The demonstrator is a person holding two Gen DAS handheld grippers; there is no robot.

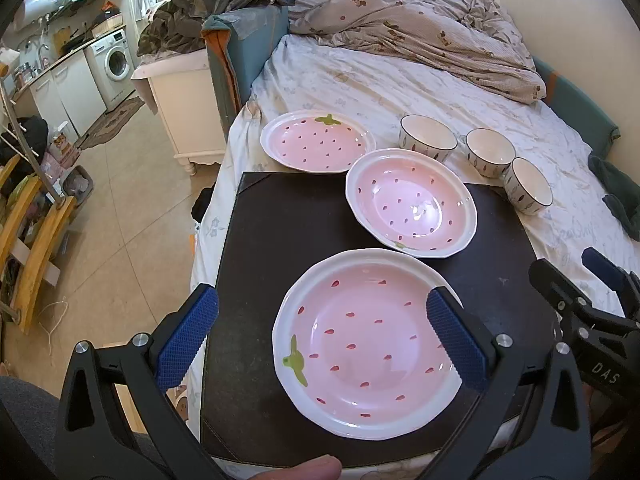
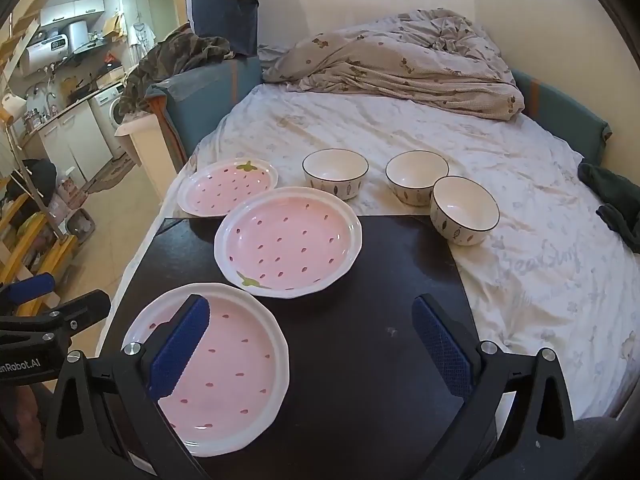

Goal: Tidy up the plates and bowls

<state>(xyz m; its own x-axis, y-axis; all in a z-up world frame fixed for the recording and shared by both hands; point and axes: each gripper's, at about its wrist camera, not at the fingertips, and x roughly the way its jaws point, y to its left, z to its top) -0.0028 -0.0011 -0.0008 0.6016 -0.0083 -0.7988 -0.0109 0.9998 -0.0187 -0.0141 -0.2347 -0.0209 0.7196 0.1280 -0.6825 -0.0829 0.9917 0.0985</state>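
Observation:
Three pink strawberry plates: the near plate (image 1: 368,344) (image 2: 224,372) and the middle plate (image 1: 412,204) (image 2: 288,240) lie on a black board (image 1: 280,248) (image 2: 360,360); the far plate (image 1: 318,142) (image 2: 228,186) lies on the bed sheet. Three white bowls (image 1: 428,142) (image 1: 490,152) (image 1: 528,186) (image 2: 336,174) (image 2: 416,178) (image 2: 464,210) stand in a row on the bed behind the board. My left gripper (image 1: 320,312) is open, hovering over the near plate's left part. My right gripper (image 2: 310,320) is open above the board, right of the near plate, and shows in the left wrist view (image 1: 568,280).
A rumpled duvet (image 1: 420,28) lies at the head of the bed (image 2: 520,264). A dark green cloth (image 2: 616,200) lies at the bed's right edge. The floor, wooden stairs (image 1: 28,240), a white cabinet (image 1: 180,100) and the kitchen with a washing machine (image 1: 114,60) lie left.

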